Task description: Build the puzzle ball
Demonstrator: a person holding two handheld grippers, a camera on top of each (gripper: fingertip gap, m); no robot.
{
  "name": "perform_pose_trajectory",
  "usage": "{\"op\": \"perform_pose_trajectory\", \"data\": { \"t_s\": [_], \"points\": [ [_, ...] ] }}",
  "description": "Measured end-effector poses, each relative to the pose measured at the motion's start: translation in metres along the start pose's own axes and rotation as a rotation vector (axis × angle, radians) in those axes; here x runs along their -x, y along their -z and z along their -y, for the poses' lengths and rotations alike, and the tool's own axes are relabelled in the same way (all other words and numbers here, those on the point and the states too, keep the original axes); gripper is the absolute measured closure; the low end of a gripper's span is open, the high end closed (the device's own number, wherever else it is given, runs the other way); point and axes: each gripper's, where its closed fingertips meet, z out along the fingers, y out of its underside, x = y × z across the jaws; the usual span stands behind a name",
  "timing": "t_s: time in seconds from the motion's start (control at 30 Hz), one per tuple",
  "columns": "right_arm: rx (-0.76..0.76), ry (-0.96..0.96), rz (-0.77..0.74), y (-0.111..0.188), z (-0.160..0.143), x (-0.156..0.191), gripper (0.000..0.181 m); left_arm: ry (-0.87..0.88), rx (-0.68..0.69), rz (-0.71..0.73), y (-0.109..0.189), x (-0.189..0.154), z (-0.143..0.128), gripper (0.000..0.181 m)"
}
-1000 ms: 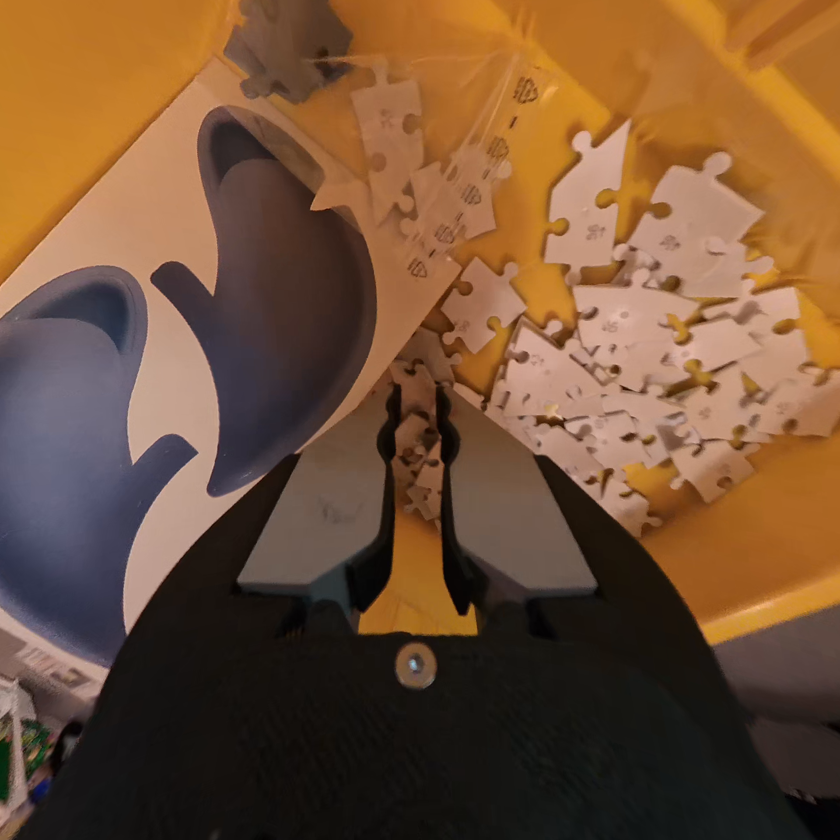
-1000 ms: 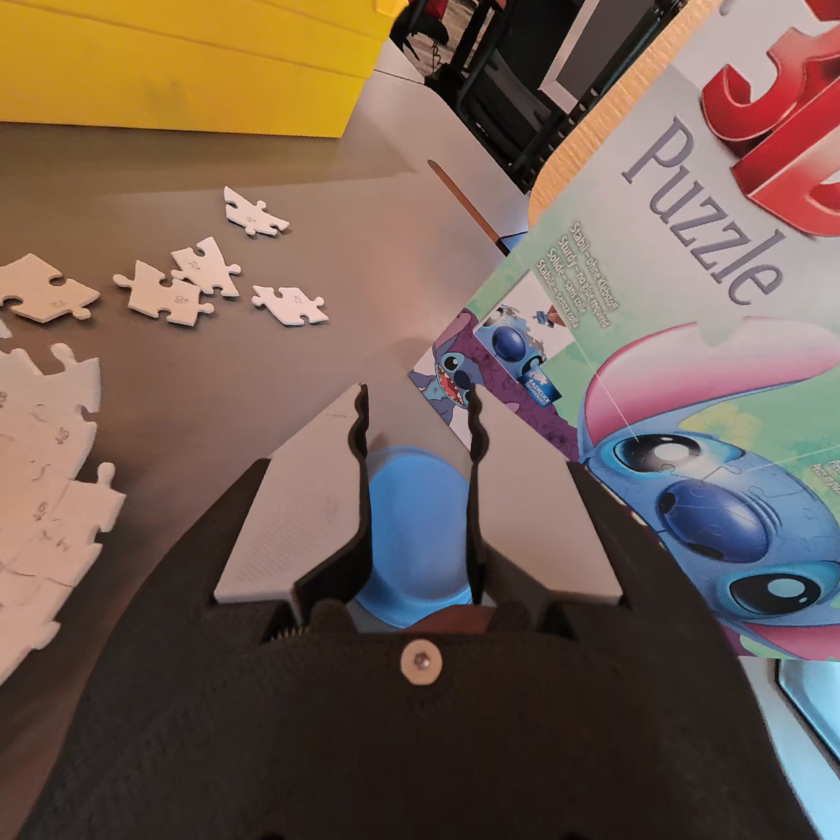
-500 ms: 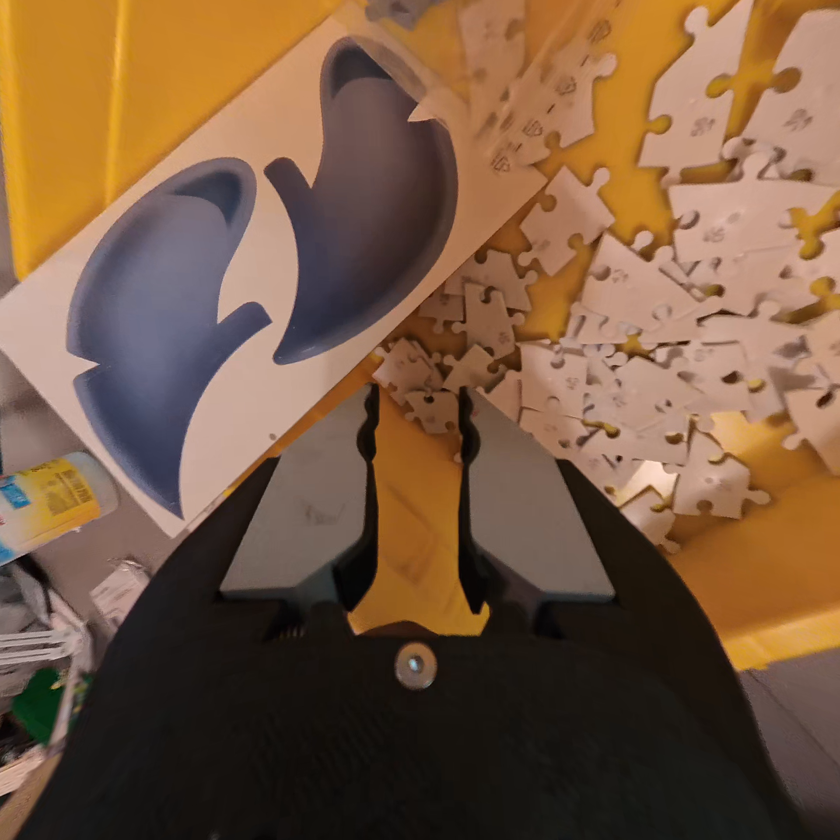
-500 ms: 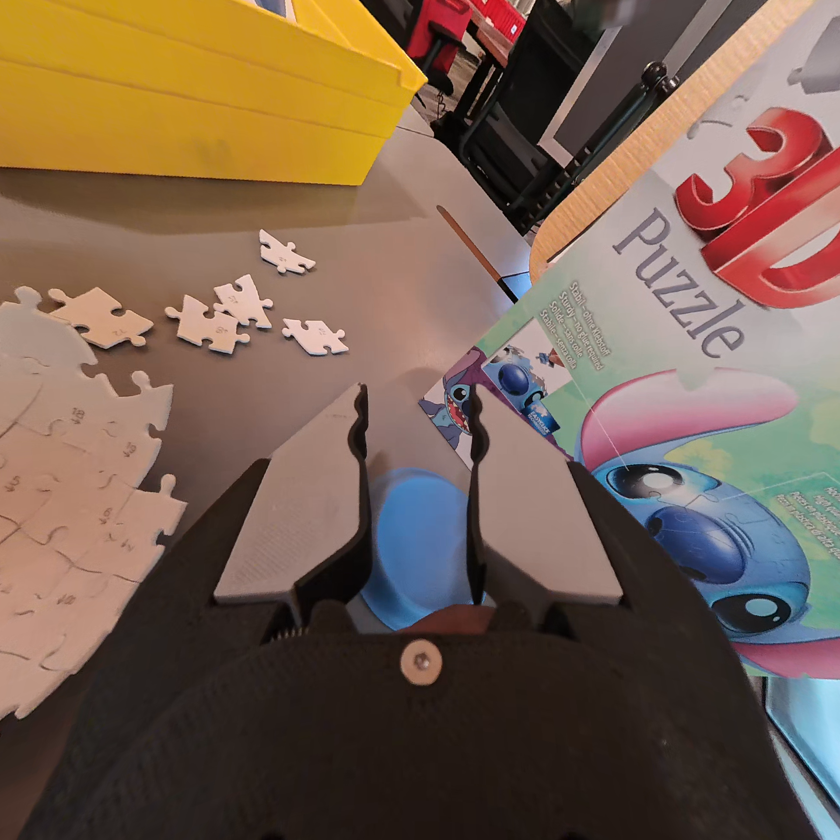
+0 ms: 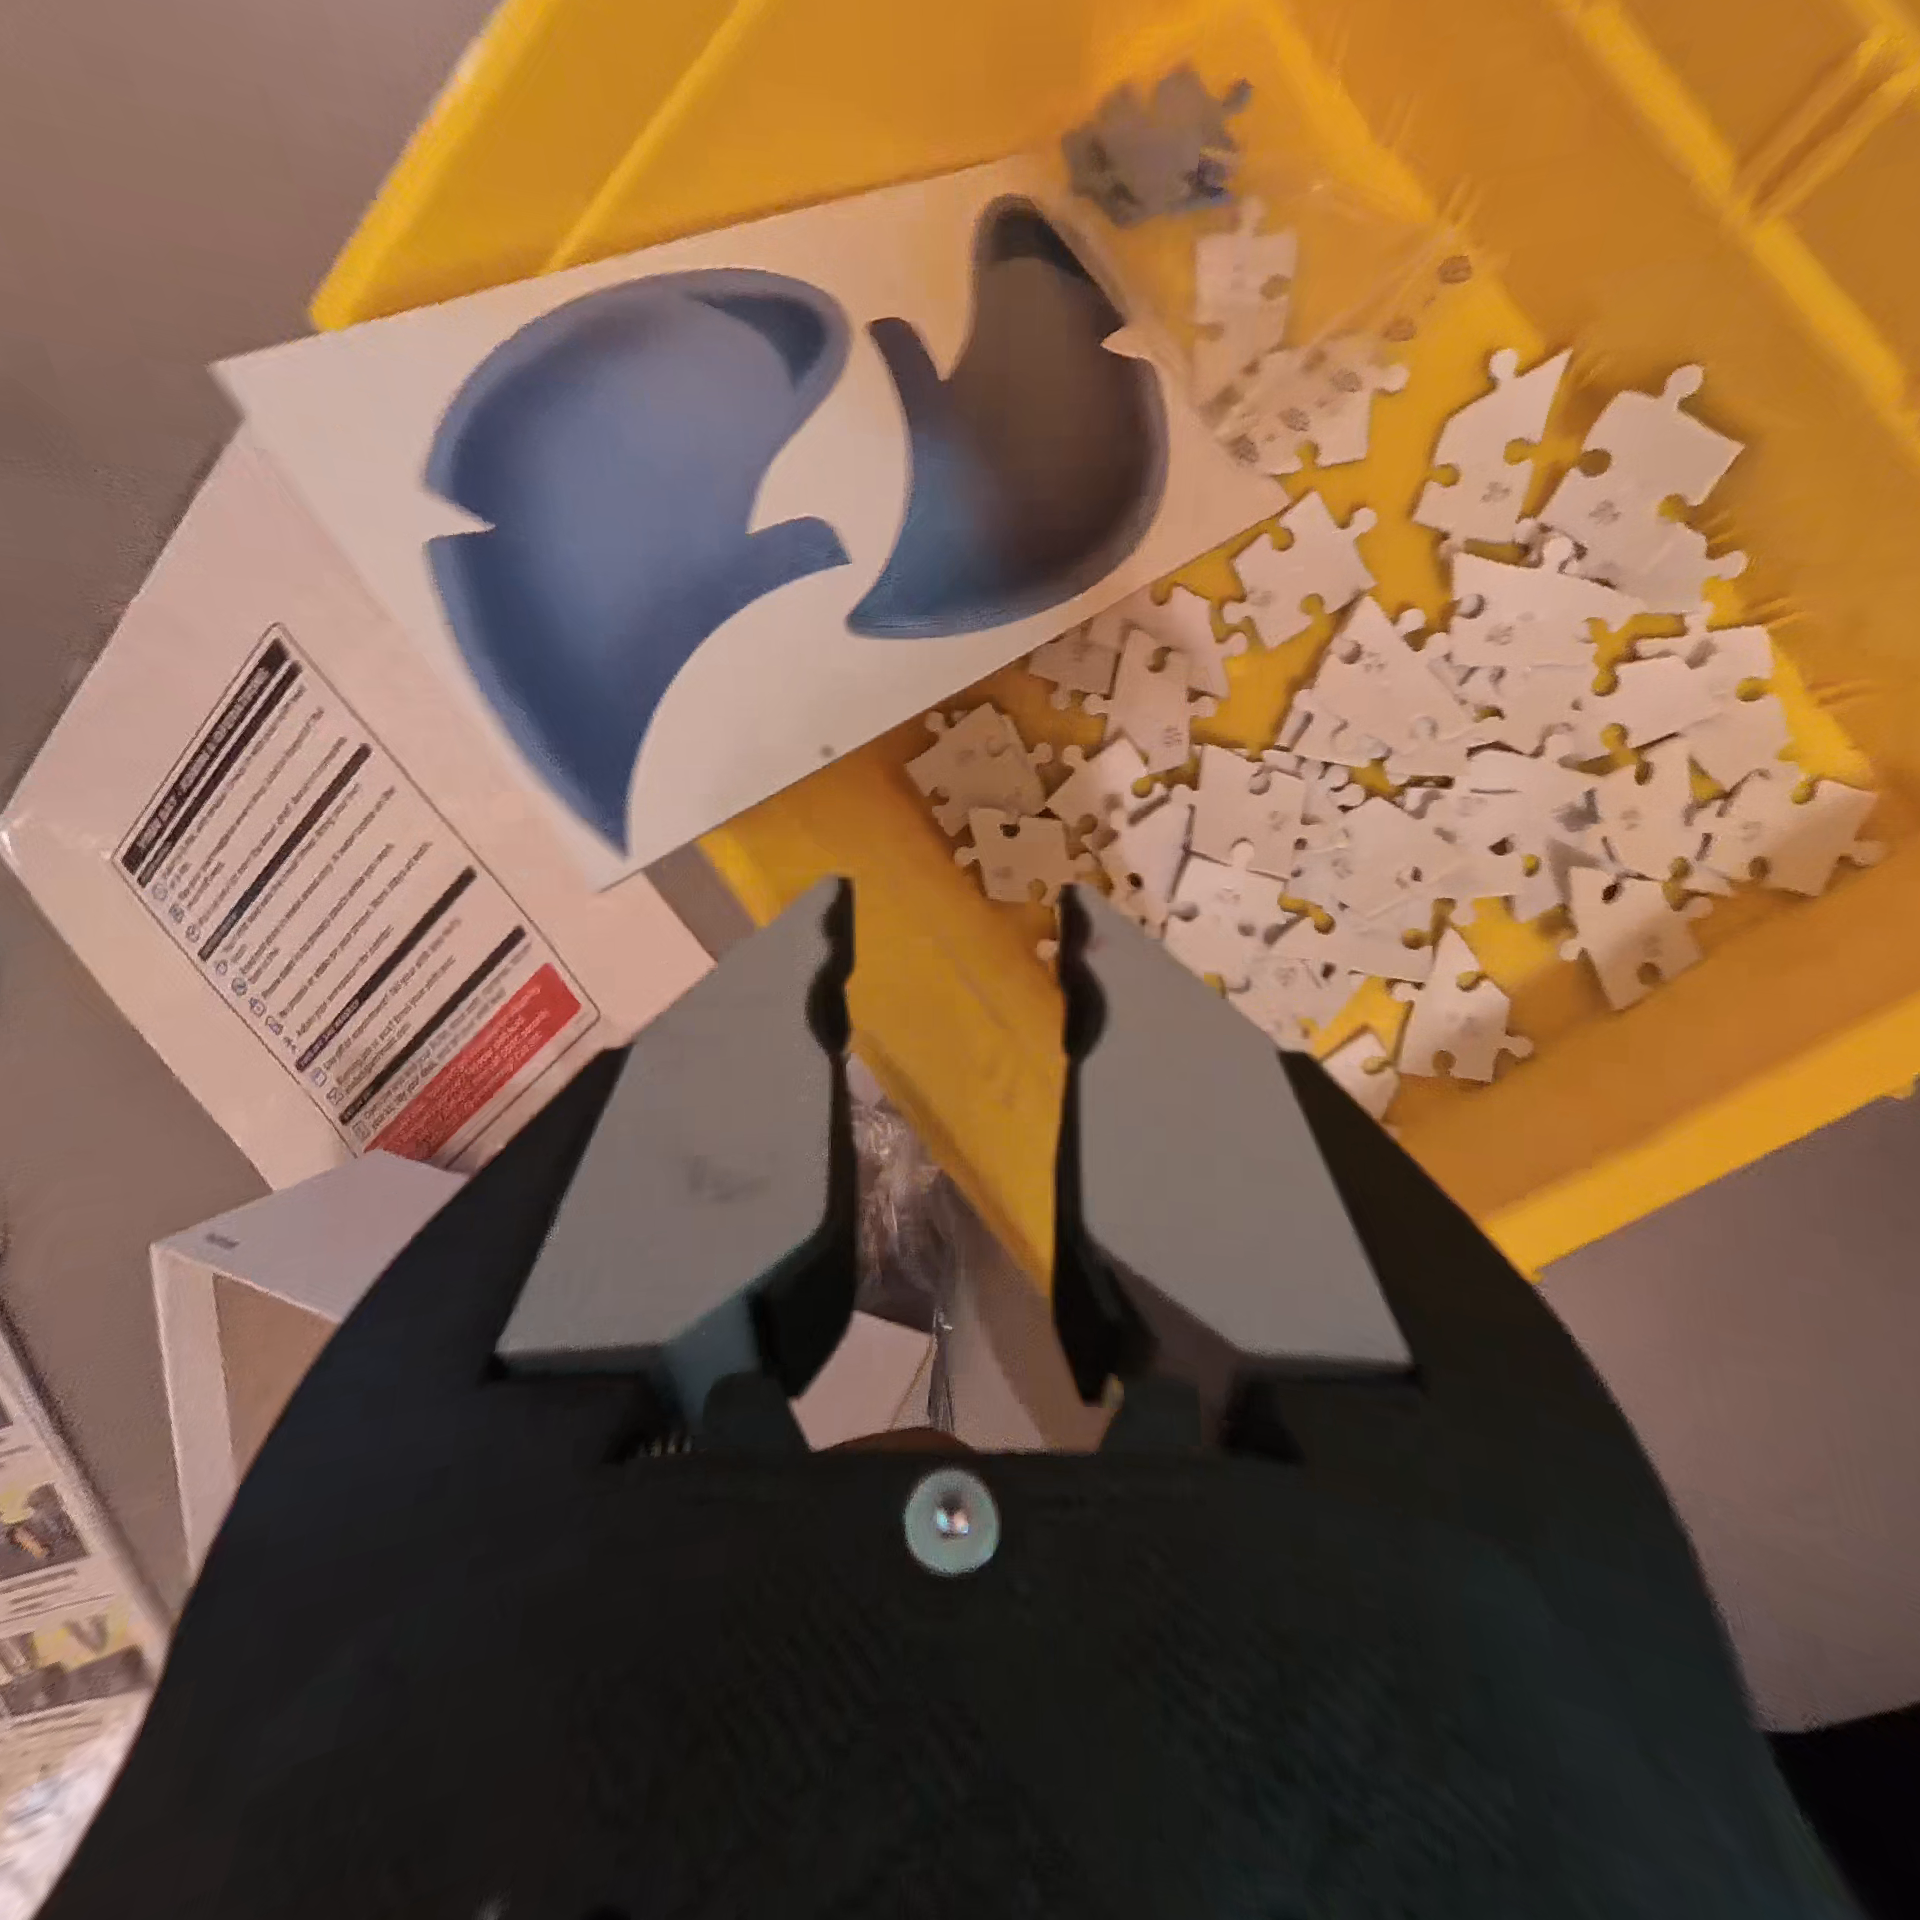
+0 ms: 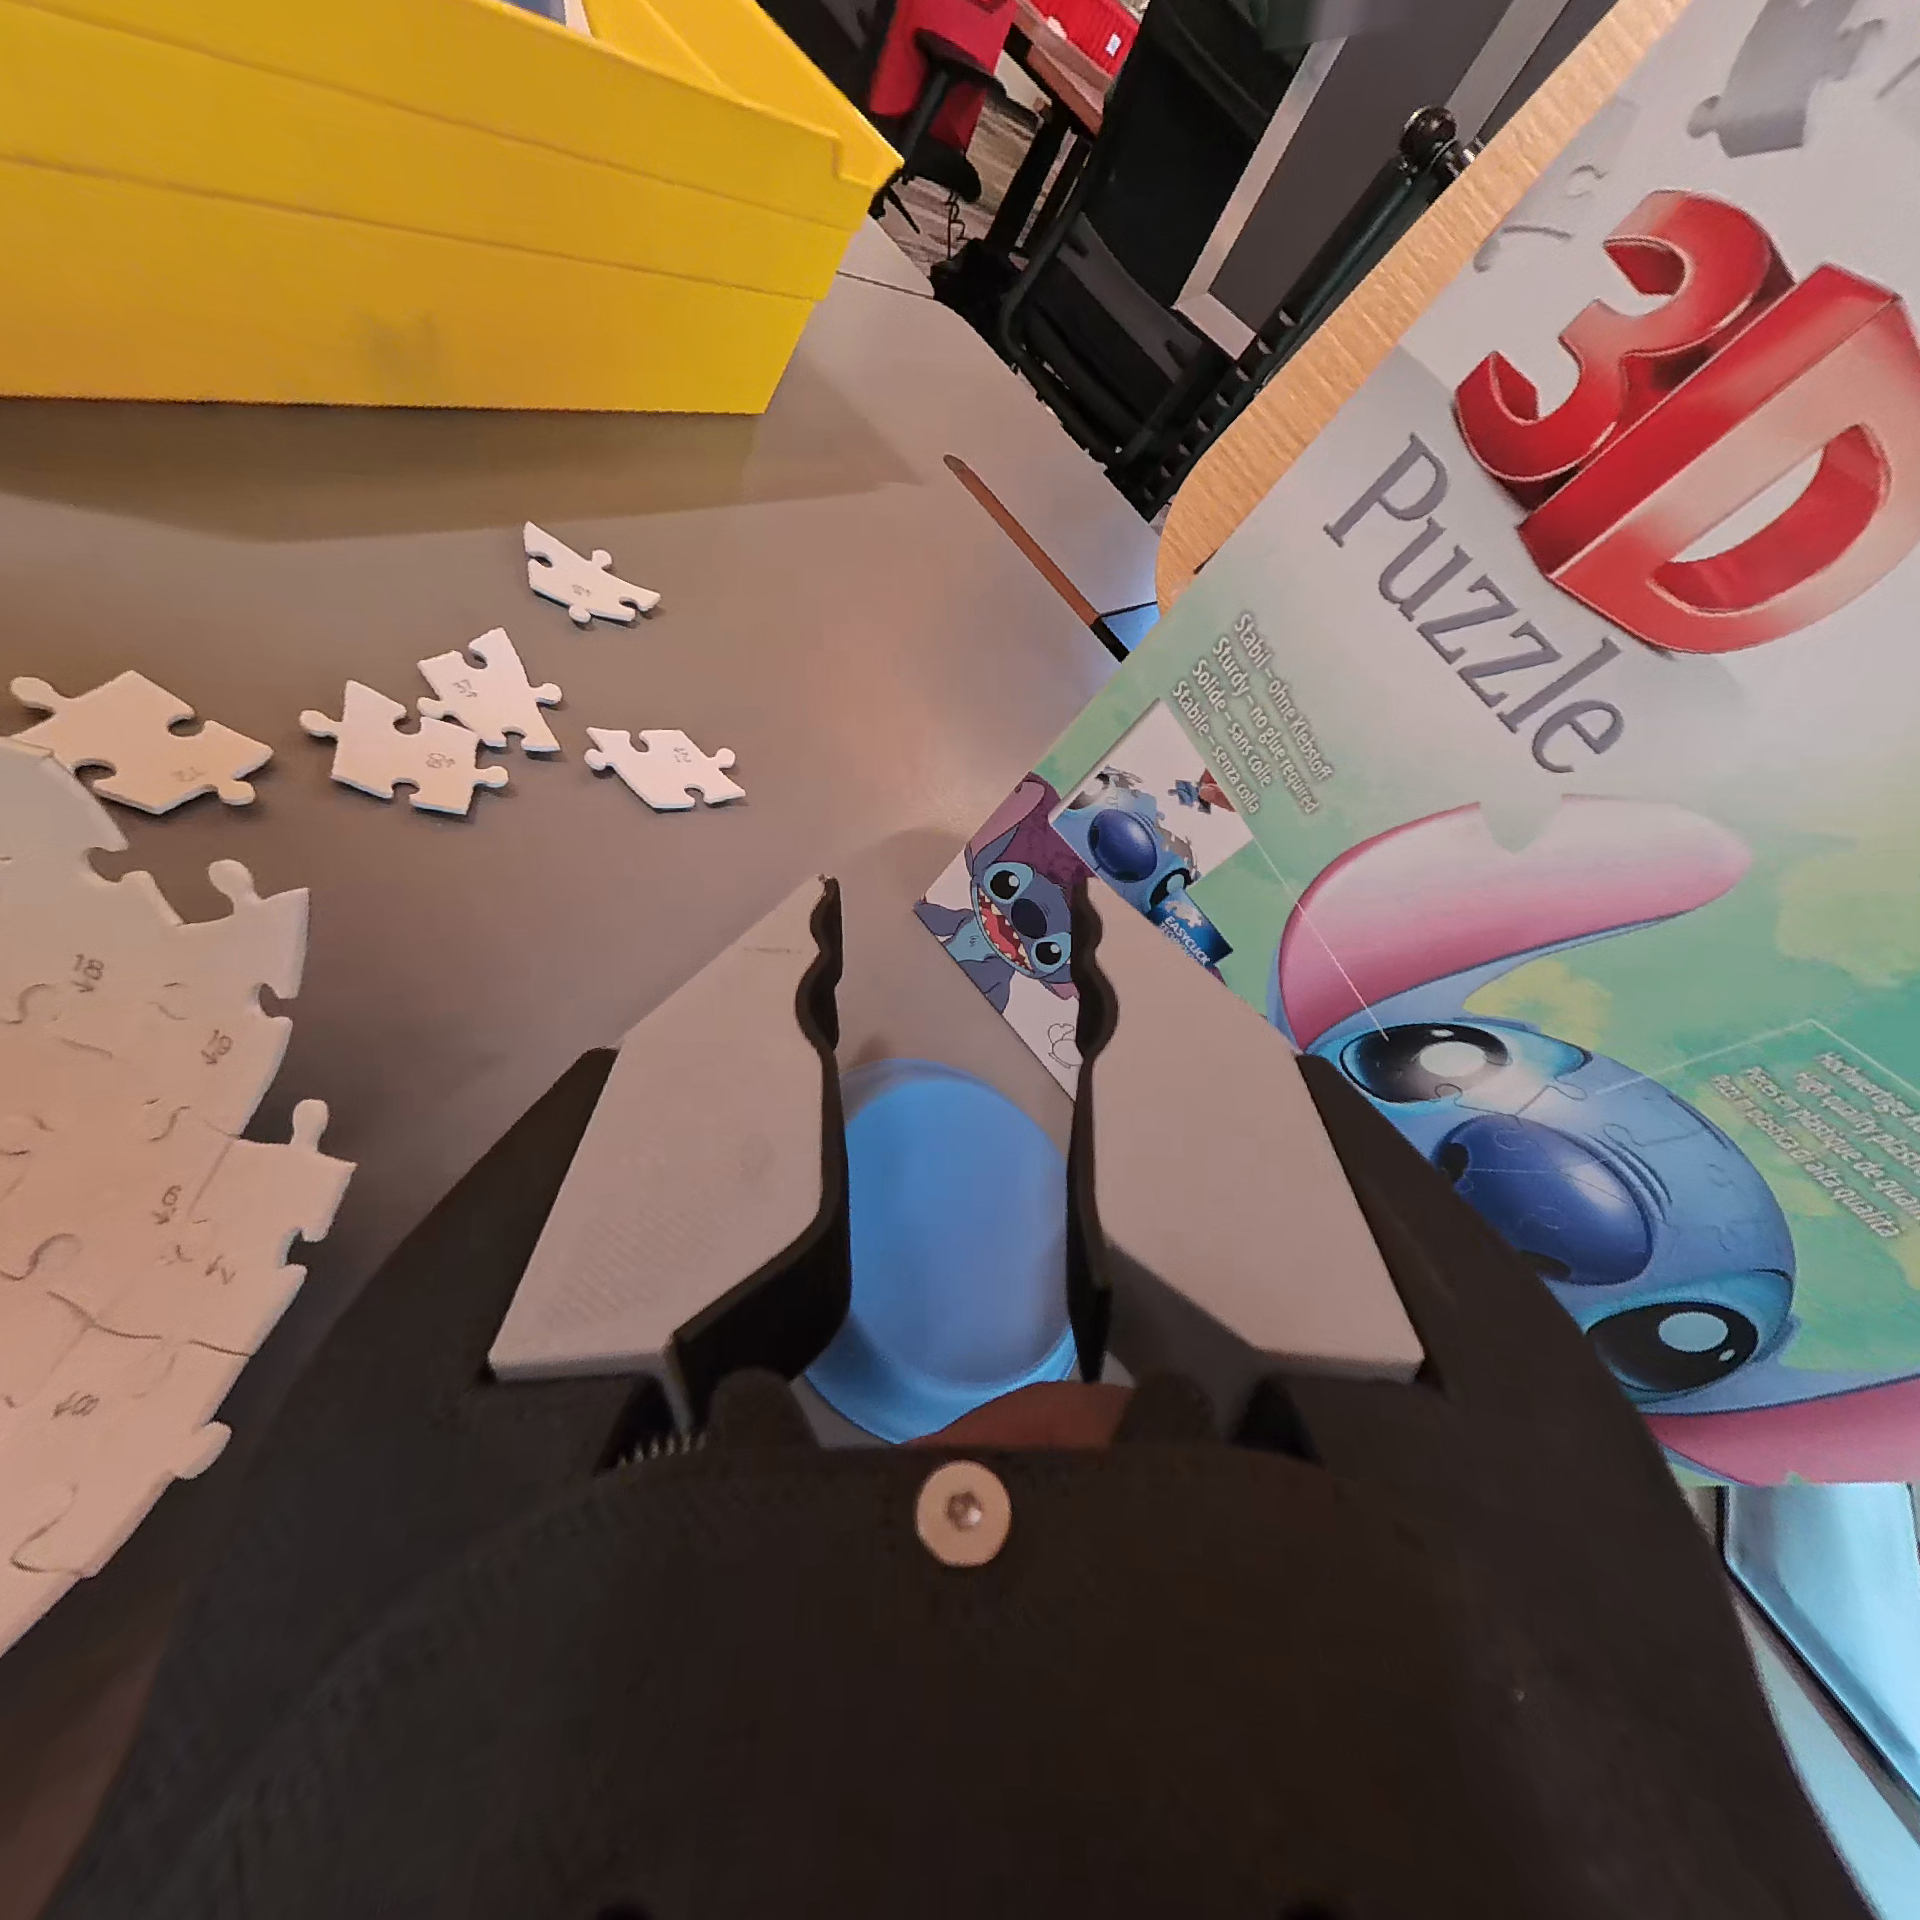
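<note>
Shared office or lab-style workroom. A grey tabletop (image 6: 644, 935) carries a yellow plastic storage bin (image 6: 416, 260) and a printed puzzle box (image 6: 1558, 831); beyond the table edge stand dark chair and desk frames (image 6: 1122, 343) and a red seat (image 6: 935, 73). In the left wrist view, a white carton bearing a printed instruction label (image 5: 343, 914) and stacked printed sheets (image 5: 52, 1621) lie beside the bin, as in a supply-cluttered work area.
</note>
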Motion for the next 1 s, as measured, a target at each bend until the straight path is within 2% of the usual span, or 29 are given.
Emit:
{"op": "perform_pose_trajectory", "data": {
  "t_s": [0.03,0.07,0.13,0.17,0.27,0.33,0.4,0.47,0.53,0.63,0.67,0.73,0.93,0.97,1.0],
  "points": [
    [-0.003,0.001,0.000,0.000,0.001,0.000,0.140,0.027,-0.028,-0.019,0.004,0.003,0.000,0.151],
    [-0.006,0.004,0.001,0.001,0.002,0.001,0.140,0.061,-0.053,-0.061,0.009,0.002,0.001,0.148],
    [-0.012,0.010,0.003,0.002,0.004,0.002,0.140,0.131,-0.095,-0.143,0.019,0.000,0.004,0.129],
    [-0.014,0.013,0.003,0.002,0.005,0.002,0.140,0.166,-0.105,-0.139,0.022,0.005,0.005,0.121],
    [-0.027,0.019,0.000,0.005,0.009,0.002,0.140,0.229,-0.104,-0.050,0.030,0.029,0.003,0.112],
    [-0.039,0.019,-0.002,0.007,0.012,0.001,0.140,0.263,-0.144,-0.051,0.036,0.038,0.010,0.103],
    [-0.049,0.018,-0.001,0.009,0.015,0.001,0.140,0.288,-0.170,-0.053,0.031,0.050,0.020,0.098],
    [-0.060,0.019,0.001,0.011,0.018,0.002,0.141,0.331,-0.119,-0.079,0.015,0.063,0.024,0.098],
    [-0.068,0.021,0.001,0.012,0.020,0.002,0.141,0.397,-0.066,-0.154,-0.001,0.066,0.028,0.107],
    [-0.085,0.018,-0.001,0.016,0.025,0.002,0.140,0.468,-0.056,-0.398,-0.012,0.046,0.042,0.127],
    [-0.090,0.017,-0.003,0.017,0.026,0.001,0.140,0.480,-0.033,-0.421,-0.014,0.045,0.041,0.147],
    [-0.100,0.015,-0.005,0.019,0.028,0.000,0.141,0.448,-0.019,-0.367,-0.018,0.053,0.036,0.168],
    [-0.120,0.011,-0.001,0.023,0.033,0.000,0.142,0.274,0.013,-0.266,-0.011,0.047,0.038,0.168],
    [-0.119,0.011,0.002,0.023,0.033,0.001,0.141,0.254,0.014,-0.240,-0.009,0.048,0.040,0.176],
    [-0.115,0.011,0.009,0.022,0.032,0.002,0.141,0.228,-0.004,-0.235,-0.007,0.047,0.045,0.176]
  ]
}}
